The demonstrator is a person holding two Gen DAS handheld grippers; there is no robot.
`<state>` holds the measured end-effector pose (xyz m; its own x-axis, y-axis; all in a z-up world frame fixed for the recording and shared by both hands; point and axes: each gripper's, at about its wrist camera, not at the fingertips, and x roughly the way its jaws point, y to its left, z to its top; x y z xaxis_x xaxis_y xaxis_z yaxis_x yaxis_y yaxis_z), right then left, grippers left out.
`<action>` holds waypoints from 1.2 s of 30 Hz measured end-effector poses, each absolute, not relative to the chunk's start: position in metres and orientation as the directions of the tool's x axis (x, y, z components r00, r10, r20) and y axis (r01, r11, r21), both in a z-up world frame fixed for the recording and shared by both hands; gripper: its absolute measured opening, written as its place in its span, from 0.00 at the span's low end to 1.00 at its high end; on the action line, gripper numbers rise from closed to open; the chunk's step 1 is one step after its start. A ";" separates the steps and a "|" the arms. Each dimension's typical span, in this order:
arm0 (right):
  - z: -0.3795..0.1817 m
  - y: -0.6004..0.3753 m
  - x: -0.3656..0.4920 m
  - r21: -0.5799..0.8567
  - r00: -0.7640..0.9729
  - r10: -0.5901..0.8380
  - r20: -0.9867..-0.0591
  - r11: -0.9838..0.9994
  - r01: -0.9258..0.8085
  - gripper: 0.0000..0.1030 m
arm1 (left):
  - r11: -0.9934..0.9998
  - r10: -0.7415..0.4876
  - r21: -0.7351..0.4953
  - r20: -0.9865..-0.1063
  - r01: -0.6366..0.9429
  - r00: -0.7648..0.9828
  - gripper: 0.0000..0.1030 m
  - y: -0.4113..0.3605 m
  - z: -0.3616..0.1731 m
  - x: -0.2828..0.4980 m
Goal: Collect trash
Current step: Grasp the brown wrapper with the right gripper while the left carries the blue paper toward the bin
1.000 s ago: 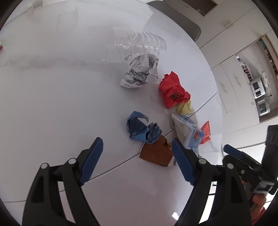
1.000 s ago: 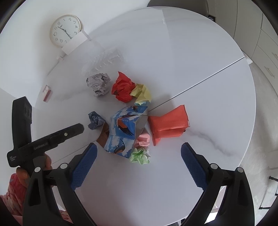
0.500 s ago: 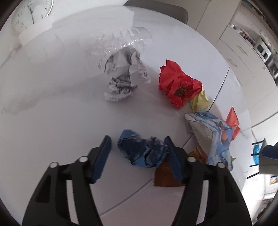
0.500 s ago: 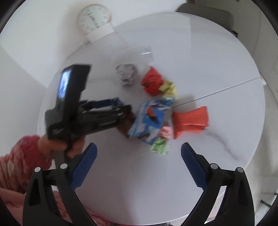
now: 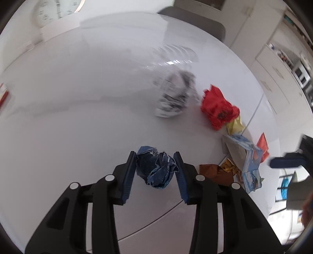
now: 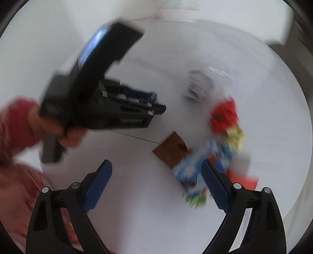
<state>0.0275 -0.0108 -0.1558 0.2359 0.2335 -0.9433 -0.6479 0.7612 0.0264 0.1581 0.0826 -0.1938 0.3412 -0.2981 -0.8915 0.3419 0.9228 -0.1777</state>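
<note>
My left gripper (image 5: 155,156) is shut on a crumpled dark blue paper ball (image 5: 155,169), its pads pressing both sides, just above the white round table (image 5: 78,117). Beyond it lie a crumpled newspaper ball (image 5: 174,99), a red wad (image 5: 218,107), a yellow wad (image 5: 234,125), a blue printed carton (image 5: 248,162) and a brown paper (image 5: 215,173). My right gripper (image 6: 156,172) is open and empty above the table, with the carton (image 6: 197,166) by its right finger. The left gripper (image 6: 109,105) shows blurred in the right wrist view.
A clear plastic cup (image 5: 174,56) lies on its side behind the newspaper ball. An orange paper (image 5: 263,144) lies at the far right. A seam (image 5: 252,115) crosses the table. A clock (image 5: 45,13) and a grey chair (image 5: 195,21) stand beyond the far edge.
My left gripper moved down onto the blue paper ball and closed on it. My right gripper swung left and lower, staying open; its view is now blurred.
</note>
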 end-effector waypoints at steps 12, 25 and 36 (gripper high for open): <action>-0.224 0.038 0.066 -0.036 0.016 -0.063 -0.998 0.321 -0.946 0.63 | 0.966 -0.256 -0.219 -0.891 0.140 0.374 0.37 0.171 -0.172 0.128; -0.211 0.043 0.110 0.108 -0.060 0.113 -0.992 0.487 -0.867 0.28 | 0.976 -0.211 -0.212 -0.893 0.042 0.398 0.37 0.184 -0.164 0.107; -0.152 -0.006 0.090 0.297 0.080 0.438 -0.895 0.723 -0.624 0.27 | 0.971 -0.232 -0.187 -0.879 0.146 0.416 0.37 0.143 -0.134 0.089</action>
<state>0.0901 -0.0064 -0.1524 0.0805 0.4381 -0.8953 -0.6240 0.7226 0.2975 0.0892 0.1432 -0.1341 0.4162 -0.2319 -0.8792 0.1458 0.9714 -0.1872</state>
